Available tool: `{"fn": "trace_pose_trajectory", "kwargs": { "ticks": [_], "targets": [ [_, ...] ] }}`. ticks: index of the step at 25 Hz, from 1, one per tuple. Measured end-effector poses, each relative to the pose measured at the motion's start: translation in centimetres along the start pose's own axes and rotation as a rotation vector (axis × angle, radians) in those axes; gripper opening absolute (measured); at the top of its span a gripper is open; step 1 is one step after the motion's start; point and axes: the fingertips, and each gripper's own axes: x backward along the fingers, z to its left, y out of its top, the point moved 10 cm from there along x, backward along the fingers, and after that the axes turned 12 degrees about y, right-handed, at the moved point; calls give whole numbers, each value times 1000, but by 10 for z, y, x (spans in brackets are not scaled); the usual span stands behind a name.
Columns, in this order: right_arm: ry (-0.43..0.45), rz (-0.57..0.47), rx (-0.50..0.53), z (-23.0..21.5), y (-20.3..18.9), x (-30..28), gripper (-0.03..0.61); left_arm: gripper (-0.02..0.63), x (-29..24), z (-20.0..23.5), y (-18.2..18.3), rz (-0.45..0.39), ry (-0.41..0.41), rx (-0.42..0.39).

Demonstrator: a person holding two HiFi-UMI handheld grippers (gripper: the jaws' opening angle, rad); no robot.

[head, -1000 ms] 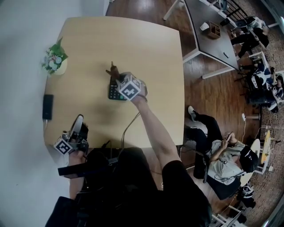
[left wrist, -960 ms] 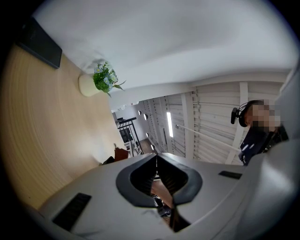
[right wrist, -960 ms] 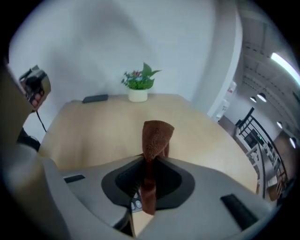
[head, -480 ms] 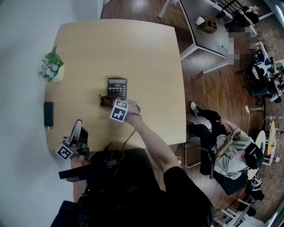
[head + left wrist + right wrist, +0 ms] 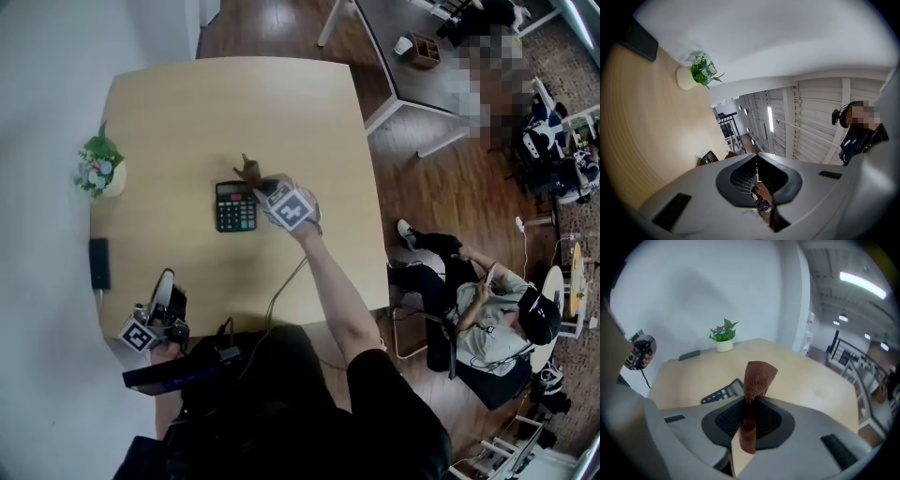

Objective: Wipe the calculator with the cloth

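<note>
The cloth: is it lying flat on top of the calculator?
No, the cloth stands upright, pinched between the right tool's jaws, with the calculator beside it.

cloth (image 5: pixel 758 375): rust brown, fine knit weave
calculator (image 5: pixel 235 206): black, grey keys
table (image 5: pixel 187 122): pale wood grain
plant (image 5: pixel 94 170), left of calculator: green, pale blooms, cream pot
phone (image 5: pixel 98 263): black
floor (image 5: pixel 441 192): dark brown planks

The right tongs (image 5: pixel 266 187), on an outstretched arm (image 5: pixel 330 286), tilt downward, jaws clamped on the cloth (image 5: pixel 757 376). The left tongs (image 5: pixel 166 279) rest near the torso, jaws together, empty.
</note>
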Motion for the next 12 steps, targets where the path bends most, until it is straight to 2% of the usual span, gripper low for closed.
{"fn": "trace_pose_trajectory", "kwargs": {
  "ticks": [2, 5, 7, 12],
  "targets": [
    [-55, 57, 126, -8, 9, -13, 31, -8, -4, -5, -1, 5, -10, -10],
    [0, 209, 261, 2, -3, -48, 31, -9, -9, -13, -1, 5, -15, -23],
    [33, 275, 300, 16, -17, -59, 31, -9, -10, -15, 1, 3, -13, -31],
    [126, 327, 319, 57, -45, -63, 31, -8, -8, -7, 3, 5, 4, -26]
  ]
}}
